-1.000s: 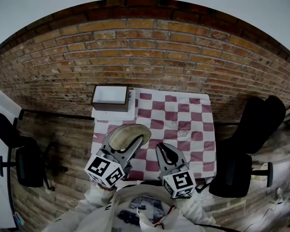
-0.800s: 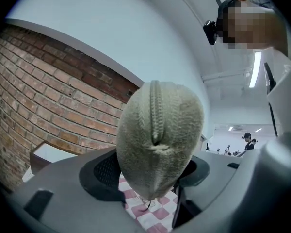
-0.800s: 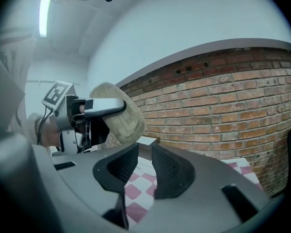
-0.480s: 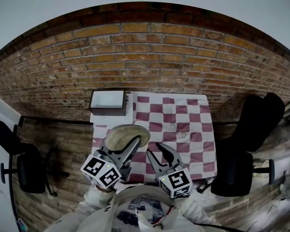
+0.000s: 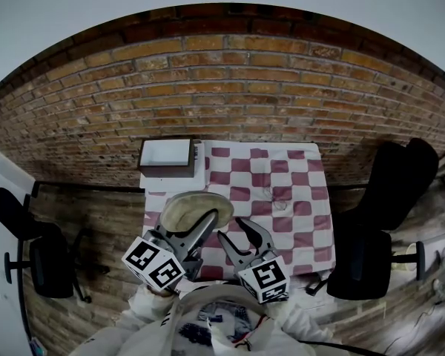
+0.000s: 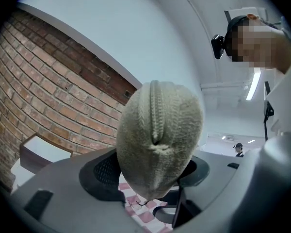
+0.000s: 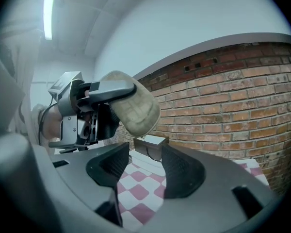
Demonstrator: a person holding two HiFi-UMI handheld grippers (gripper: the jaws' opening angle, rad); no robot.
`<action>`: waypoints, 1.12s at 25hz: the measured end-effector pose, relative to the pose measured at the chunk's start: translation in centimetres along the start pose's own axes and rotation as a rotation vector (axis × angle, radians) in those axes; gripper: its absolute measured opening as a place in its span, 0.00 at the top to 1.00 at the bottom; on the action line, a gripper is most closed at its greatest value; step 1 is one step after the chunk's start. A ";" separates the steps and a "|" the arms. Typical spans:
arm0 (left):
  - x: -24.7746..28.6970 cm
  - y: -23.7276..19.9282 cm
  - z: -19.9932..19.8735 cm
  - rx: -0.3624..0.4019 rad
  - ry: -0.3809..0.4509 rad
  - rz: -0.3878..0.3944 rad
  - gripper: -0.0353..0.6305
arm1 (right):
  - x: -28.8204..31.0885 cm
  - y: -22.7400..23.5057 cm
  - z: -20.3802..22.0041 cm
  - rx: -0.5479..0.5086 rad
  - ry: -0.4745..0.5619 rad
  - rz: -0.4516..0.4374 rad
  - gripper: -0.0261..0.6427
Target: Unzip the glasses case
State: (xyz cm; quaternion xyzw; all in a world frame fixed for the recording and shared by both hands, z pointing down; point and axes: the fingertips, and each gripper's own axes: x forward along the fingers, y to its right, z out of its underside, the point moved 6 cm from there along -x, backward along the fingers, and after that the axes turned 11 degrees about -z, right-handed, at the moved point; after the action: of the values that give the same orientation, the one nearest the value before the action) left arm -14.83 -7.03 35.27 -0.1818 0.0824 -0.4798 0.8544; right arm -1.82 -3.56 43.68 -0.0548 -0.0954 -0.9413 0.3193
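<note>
The beige knitted glasses case [image 5: 195, 208] sits pinched in the left claw [image 5: 187, 227], held up over the near left corner of the worktop [image 5: 311, 221], its zip line facing the left gripper view (how far it is undone cannot be told). Just to its right, the right claw [image 5: 242, 236], pressed together a second ago, has just been opening and now stands spread with nothing between its jaws. The case has barely shifted. Beyond, a shallow box [image 5: 167, 155] rests at the far left corner, below the brick wall [image 5: 230, 87].
</note>
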 end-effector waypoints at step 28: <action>-0.3 1.4 -1.1 -0.043 0.001 0.059 0.51 | 1.2 -0.3 0.6 0.002 0.007 -0.069 0.67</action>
State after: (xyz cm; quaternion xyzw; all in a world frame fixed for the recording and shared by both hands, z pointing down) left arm -14.18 -6.34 33.71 -0.1974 0.0984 -0.4525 0.8640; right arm -2.90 -3.88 44.37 -0.0480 -0.0969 -0.9519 0.2868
